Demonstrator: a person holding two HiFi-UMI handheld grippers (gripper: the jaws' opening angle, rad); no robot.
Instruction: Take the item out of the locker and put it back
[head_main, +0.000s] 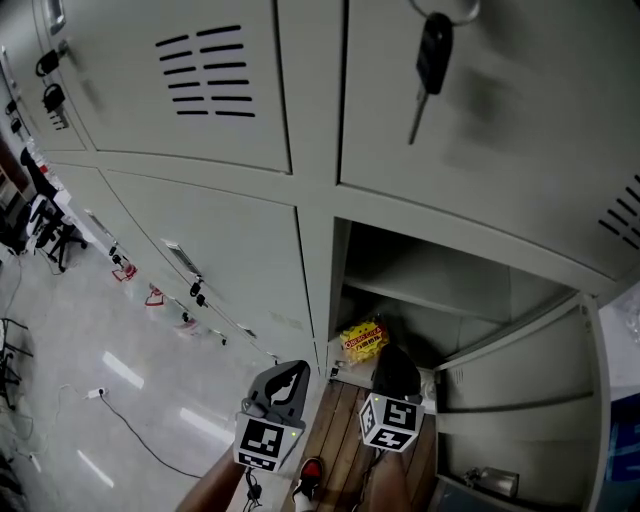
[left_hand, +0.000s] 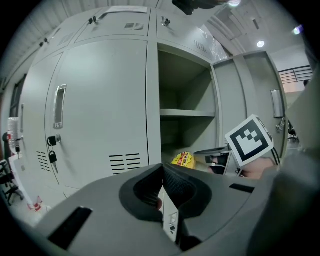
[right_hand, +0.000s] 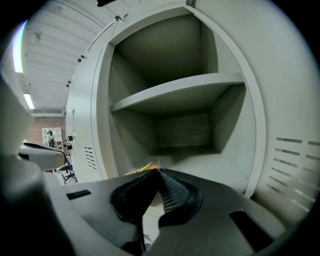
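I was just reaching: right tongs (right_hand: 159, 172) and left tongs (left_hand: 162, 167) both closed, empty; I'd have to open right for the snack bag (head_main: 362, 342) in the locker (head_main: 440, 280)

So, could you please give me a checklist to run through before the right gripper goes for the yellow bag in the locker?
1. Door swung open: ok.
2. Yellow bag visible low inside the locker: ok.
3. Right gripper at the opening, beside the bag: ok.
4. Right gripper's jaws apart for a grasp: not ok, shut and empty.
5. Left gripper out of the way: ok, shut, outside the locker.
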